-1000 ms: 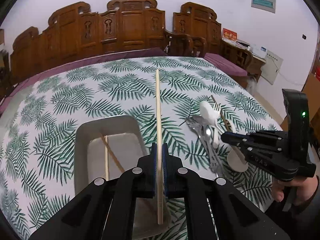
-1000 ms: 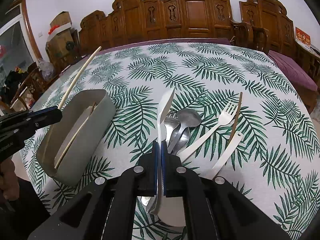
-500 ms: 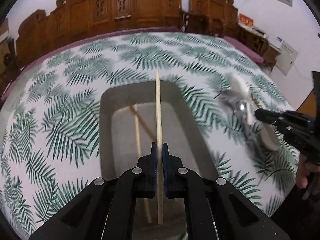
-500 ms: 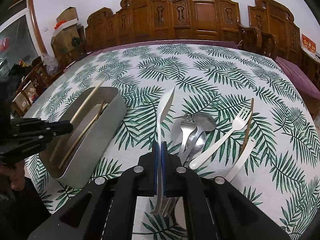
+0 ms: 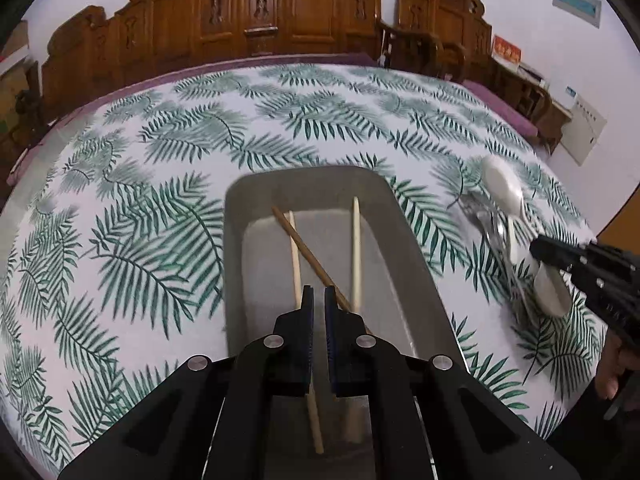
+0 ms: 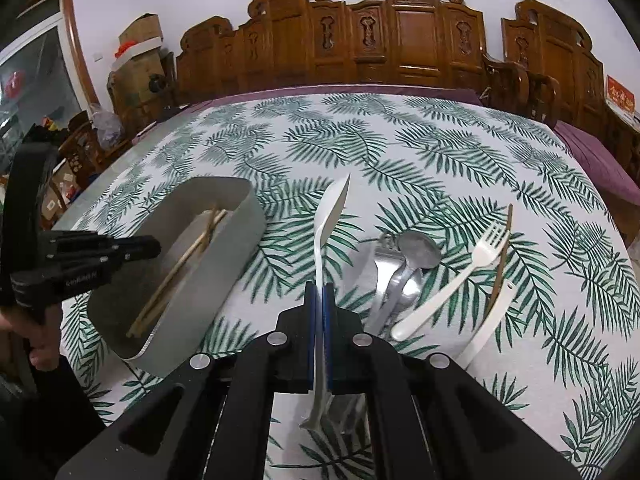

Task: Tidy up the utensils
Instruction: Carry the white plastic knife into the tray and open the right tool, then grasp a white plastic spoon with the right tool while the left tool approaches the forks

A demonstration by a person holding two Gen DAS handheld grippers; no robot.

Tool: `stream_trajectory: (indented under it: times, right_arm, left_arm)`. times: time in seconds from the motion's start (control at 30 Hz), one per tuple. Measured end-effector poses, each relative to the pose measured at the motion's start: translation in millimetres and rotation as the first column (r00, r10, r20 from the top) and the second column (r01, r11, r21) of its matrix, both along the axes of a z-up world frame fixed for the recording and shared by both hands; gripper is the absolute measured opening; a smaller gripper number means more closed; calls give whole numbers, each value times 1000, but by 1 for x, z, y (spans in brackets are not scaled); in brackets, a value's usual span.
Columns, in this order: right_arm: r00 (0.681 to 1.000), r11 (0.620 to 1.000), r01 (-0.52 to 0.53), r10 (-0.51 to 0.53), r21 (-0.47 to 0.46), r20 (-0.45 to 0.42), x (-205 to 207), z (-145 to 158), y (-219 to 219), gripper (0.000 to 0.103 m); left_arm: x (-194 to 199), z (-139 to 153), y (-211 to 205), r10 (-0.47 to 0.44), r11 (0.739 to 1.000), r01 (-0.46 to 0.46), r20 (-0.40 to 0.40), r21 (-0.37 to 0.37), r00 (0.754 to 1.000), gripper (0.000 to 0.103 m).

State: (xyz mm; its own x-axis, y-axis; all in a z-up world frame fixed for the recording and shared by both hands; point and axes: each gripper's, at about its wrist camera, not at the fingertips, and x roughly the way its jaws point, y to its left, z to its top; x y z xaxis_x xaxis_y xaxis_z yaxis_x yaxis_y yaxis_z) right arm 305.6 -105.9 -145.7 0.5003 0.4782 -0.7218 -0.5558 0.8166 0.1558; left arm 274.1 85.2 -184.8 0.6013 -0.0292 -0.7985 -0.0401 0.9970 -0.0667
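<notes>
A grey oblong tray (image 5: 404,240) (image 6: 236,248) lies on the leaf-print table and holds three chopsticks: two pale ones (image 5: 355,256) and a darker one (image 5: 308,254). My left gripper (image 5: 319,294) hovers over the tray's near end, jaws slightly apart and empty. My right gripper (image 6: 319,292) is shut on a white plastic spoon (image 6: 330,212), held above the table to the right of the tray. The spoon also shows in the left wrist view (image 5: 502,188). Metal spoons and a fork (image 6: 400,268), a white plastic fork (image 6: 460,276), a white handle (image 6: 492,320) and a brown chopstick (image 6: 502,252) lie on the table.
Carved wooden chairs (image 6: 400,40) ring the table's far side. Purple seat cushions (image 6: 600,160) sit at the right. Boxes and clutter (image 6: 136,52) stand at the far left. The table's near edge is close below both grippers.
My left gripper has opened and let go of the pale chopstick, which now lies in the tray. My right gripper still holds the white spoon and has moved little.
</notes>
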Motion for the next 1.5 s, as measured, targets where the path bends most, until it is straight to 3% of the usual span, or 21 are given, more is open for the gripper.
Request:
stream_trajectory:
  times: [0.47, 1.0, 1.27, 1.5]
  right_arm:
    - [990, 988, -140, 142, 67, -19, -18, 27, 78, 5]
    - [972, 979, -152, 172, 133, -158, 0, 0, 145, 5]
    - [969, 972, -166, 192, 166, -155, -1, 1, 133, 8]
    - [986, 982, -148, 155, 114, -57, 0, 25, 84, 8]
  left_arm:
    - [-8, 33, 23, 35, 999, -37, 102, 16, 994, 5]
    - [-13, 40, 46, 93, 996, -93, 123, -4, 988, 5]
    - [-12, 40, 44, 86, 996, -86, 123, -5, 989, 5]
    - [-12, 42, 28, 52, 999, -51, 132, -10, 990, 5]
